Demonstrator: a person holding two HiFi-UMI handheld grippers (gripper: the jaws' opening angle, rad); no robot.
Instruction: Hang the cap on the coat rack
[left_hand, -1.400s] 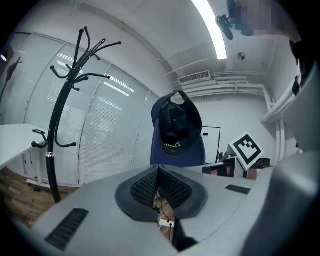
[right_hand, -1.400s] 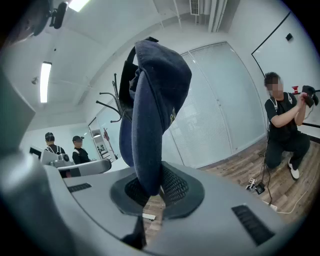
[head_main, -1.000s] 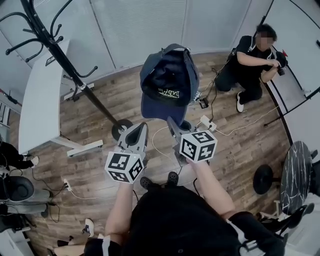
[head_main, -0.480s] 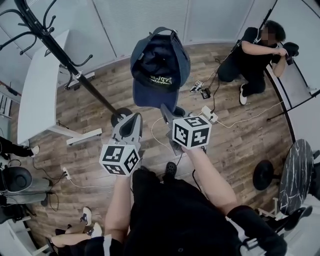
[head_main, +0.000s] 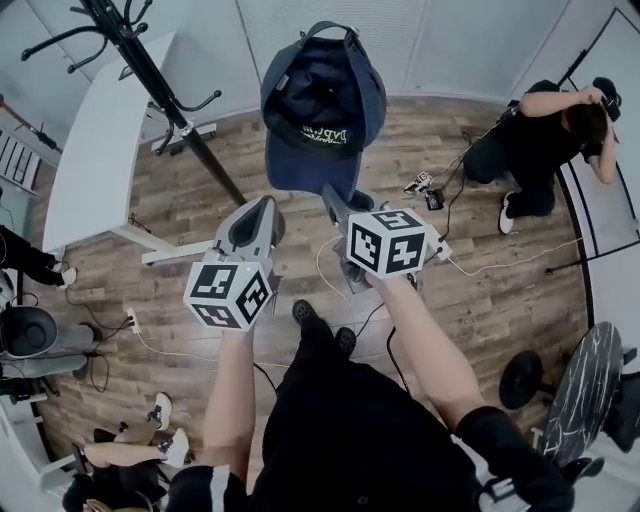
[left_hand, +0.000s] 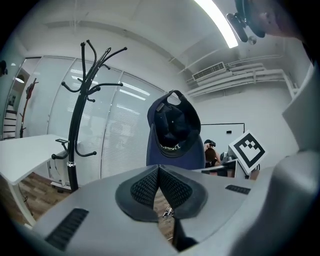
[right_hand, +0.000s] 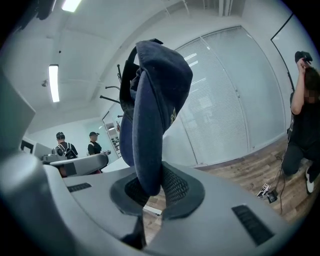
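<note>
Cap (head_main: 322, 100), brim clamped in right hand-held gripper (head_main: 330, 196), sits higher than before; left hand-held gripper (head_main: 264, 208) closed, empty.

In the head view the coat rack (head_main: 181, 126) runs past the top edge at the upper left, so its highest hooks are cut off. The foot of its pole passes behind the left gripper (head_main: 258, 215). The cap (head_main: 322, 95) has its brim tip covered by the right gripper (head_main: 332, 198); in the right gripper view that tip is buried between the jaws. The lettering inside the cap is too small to read. A person (head_main: 115, 487) at the lower left is cut by the bottom edge. In the right gripper view, two people (right_hand: 65, 146) at mid left are hidden from the chest down by the left gripper.
</note>
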